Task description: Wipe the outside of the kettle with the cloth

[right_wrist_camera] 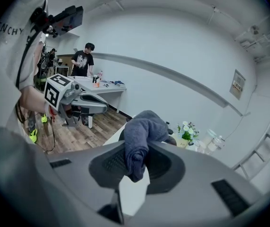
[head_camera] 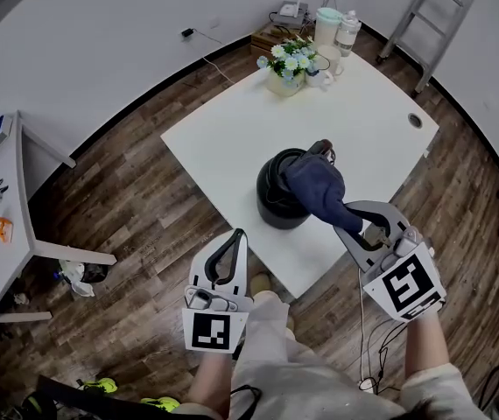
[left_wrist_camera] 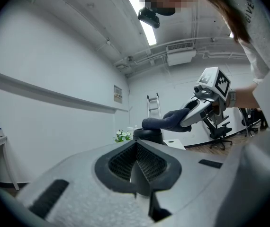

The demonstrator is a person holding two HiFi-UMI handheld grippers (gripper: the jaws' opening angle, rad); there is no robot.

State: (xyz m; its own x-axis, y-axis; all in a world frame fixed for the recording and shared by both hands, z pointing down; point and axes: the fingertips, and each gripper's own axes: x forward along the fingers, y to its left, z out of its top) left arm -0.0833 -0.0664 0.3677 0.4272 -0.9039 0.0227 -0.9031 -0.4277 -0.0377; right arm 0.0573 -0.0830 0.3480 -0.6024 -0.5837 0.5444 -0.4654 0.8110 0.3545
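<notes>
Holding the cloth (head_camera: 317, 186) tight in our right gripper (head_camera: 351, 223), we rest it on top of the black kettle (head_camera: 276, 206). The kettle sits on the white table (head_camera: 223, 138). Our left gripper (head_camera: 235, 239) is closed with nothing in it, near the table's edge.

The kettle (head_camera: 276, 204) stands near the table's (head_camera: 223, 138) front edge. The cloth (head_camera: 318, 189) (dark blue) lies over its top, its tail pinched in the right gripper (head_camera: 354, 221). The left gripper (head_camera: 235, 237) hangs by the table edge, touching nothing. Flowers (head_camera: 291, 59) sit at the far corner.
</notes>
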